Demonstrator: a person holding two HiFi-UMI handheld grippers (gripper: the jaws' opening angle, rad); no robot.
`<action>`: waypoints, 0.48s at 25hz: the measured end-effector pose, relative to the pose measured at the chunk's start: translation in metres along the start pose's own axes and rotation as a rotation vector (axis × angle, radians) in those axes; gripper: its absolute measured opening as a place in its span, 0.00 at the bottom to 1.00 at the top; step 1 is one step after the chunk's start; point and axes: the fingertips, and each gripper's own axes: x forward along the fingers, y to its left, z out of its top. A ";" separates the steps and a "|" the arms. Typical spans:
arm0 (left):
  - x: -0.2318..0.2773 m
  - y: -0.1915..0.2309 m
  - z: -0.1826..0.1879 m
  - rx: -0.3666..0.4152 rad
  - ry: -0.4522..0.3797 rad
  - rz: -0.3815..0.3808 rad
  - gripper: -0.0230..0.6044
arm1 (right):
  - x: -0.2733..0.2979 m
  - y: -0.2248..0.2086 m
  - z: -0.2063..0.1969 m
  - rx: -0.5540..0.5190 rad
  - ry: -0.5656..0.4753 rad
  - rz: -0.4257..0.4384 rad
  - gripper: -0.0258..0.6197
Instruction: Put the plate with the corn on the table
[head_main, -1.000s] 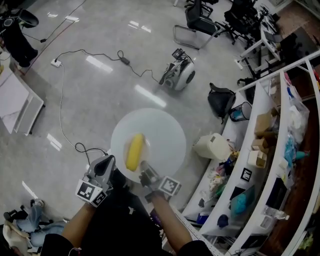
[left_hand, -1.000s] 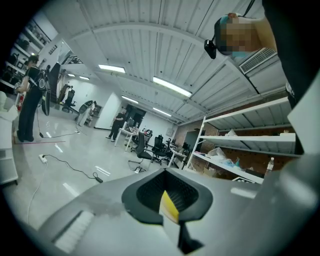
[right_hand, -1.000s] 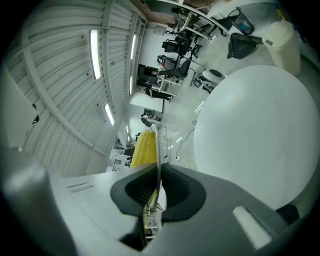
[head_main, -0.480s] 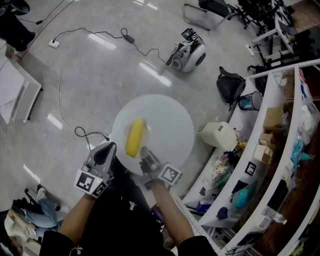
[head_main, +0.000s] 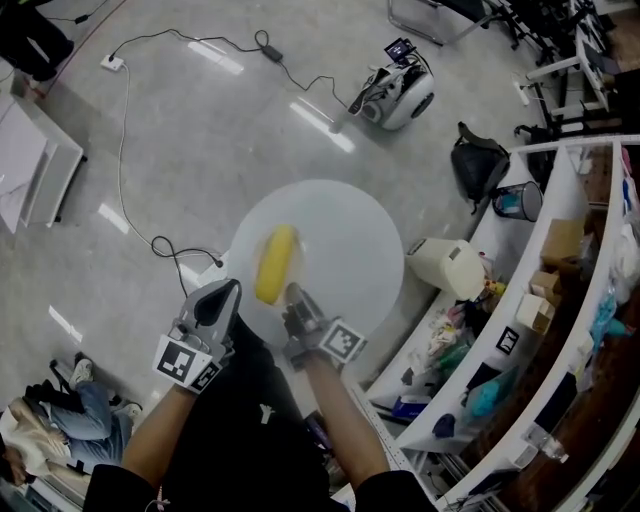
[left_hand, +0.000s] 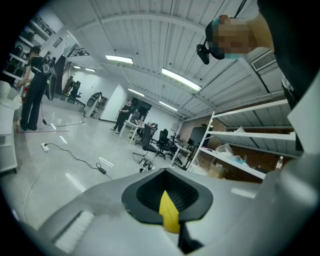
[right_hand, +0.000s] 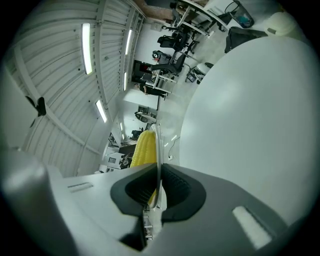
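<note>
Yellow corn (head_main: 276, 263) lies lengthwise near-to-far on the white plate (head_main: 350, 240).

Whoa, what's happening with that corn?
A person holds a round white plate with a yellow corn cob on it up over the grey floor. The right gripper pinches the plate's near rim. The left gripper sits beside the plate's edge. The plate isn't on a table yet.
</note>
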 end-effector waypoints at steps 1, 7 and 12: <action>0.001 0.003 -0.001 -0.001 0.002 0.001 0.04 | 0.003 -0.002 0.000 0.004 0.000 0.001 0.09; 0.006 0.016 -0.013 -0.014 0.026 0.005 0.04 | 0.016 -0.021 -0.003 -0.001 0.021 -0.027 0.09; 0.016 0.025 -0.024 -0.025 0.042 0.006 0.04 | 0.025 -0.038 -0.003 0.026 0.023 -0.049 0.09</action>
